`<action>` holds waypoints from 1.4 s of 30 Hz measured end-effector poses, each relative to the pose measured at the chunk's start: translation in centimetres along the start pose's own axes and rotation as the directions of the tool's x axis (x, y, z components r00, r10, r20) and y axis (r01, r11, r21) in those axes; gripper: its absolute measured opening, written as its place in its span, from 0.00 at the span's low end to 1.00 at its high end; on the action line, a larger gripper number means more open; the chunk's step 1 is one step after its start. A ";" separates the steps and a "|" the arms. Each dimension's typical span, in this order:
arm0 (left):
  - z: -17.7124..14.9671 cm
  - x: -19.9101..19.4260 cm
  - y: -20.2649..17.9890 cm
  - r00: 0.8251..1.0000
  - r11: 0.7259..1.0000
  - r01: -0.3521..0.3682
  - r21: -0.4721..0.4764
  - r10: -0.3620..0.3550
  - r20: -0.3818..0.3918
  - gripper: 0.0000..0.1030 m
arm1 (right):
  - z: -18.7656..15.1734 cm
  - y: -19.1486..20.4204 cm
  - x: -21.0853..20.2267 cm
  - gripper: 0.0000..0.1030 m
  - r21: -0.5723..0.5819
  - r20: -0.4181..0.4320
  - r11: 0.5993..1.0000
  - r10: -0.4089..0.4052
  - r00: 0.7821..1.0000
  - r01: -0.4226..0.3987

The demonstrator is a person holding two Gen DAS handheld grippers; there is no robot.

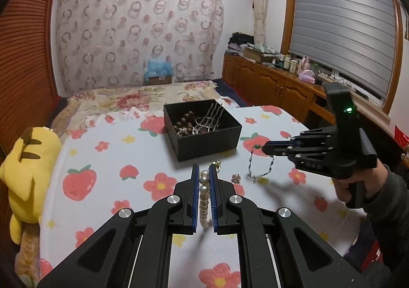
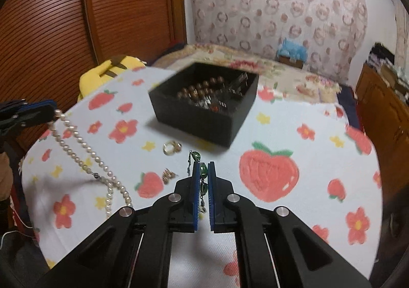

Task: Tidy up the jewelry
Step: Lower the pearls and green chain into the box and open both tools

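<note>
while the left gripper (image 1: 204, 173) pinches the pearl necklace (image 1: 204, 201) between its blue pads, the strand runs back along the gap between the fingers, and in the right wrist view the rest of it (image 2: 89, 157) drapes down from those fingertips onto the strawberry-print cloth (image 2: 306, 173). over on the other side, the right gripper (image 2: 203, 168) is clamped on the green bead bracelet (image 2: 203, 170), one green bead sitting right between the pads and another poking out just past the tips. from the left wrist view that bracelet (image 1: 260, 163) hangs off the right gripper's tips (image 1: 263, 148) as a thin twisted loop, its low end at or near the cloth, hard to say which. ahead of both sets of fingers sits the open black box (image 1: 202, 129), brown beads and silvery pieces inside. just beyond the left fingertips, to their right, a small gold ring (image 1: 217, 164), and a little flower-shaped piece (image 1: 235, 177) near it. left of everything, a yellow plush toy (image 1: 28, 160).
</note>
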State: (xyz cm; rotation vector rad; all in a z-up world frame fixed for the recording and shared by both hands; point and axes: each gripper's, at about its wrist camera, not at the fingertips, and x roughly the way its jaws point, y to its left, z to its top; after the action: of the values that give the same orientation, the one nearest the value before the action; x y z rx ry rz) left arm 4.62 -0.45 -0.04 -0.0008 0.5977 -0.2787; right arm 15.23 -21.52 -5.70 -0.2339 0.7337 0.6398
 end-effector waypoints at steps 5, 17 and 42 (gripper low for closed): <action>1.1 -0.2 0.3 1.000 1.000 -0.002 0.004 0.002 0.025 0.06 | 1.7 0.5 -1.4 0.07 -0.022 0.040 1.000 -0.014 0.999 0.015; 4.7 -0.4 0.2 0.997 0.999 -0.016 0.045 0.013 0.078 0.06 | 5.8 0.3 -1.9 0.07 -0.027 0.095 0.999 -0.018 0.995 0.020; 12.2 1.3 -1.4 0.989 0.989 -0.088 0.118 0.072 0.129 0.06 | 9.6 -3.5 3.2 0.07 0.074 0.057 0.997 -0.042 0.998 0.038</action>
State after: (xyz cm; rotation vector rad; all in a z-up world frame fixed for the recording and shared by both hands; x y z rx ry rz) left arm 12.05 -3.09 9.52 0.1240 0.4544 -0.2351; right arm 24.49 -18.88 -0.98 -0.1622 0.6934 0.5785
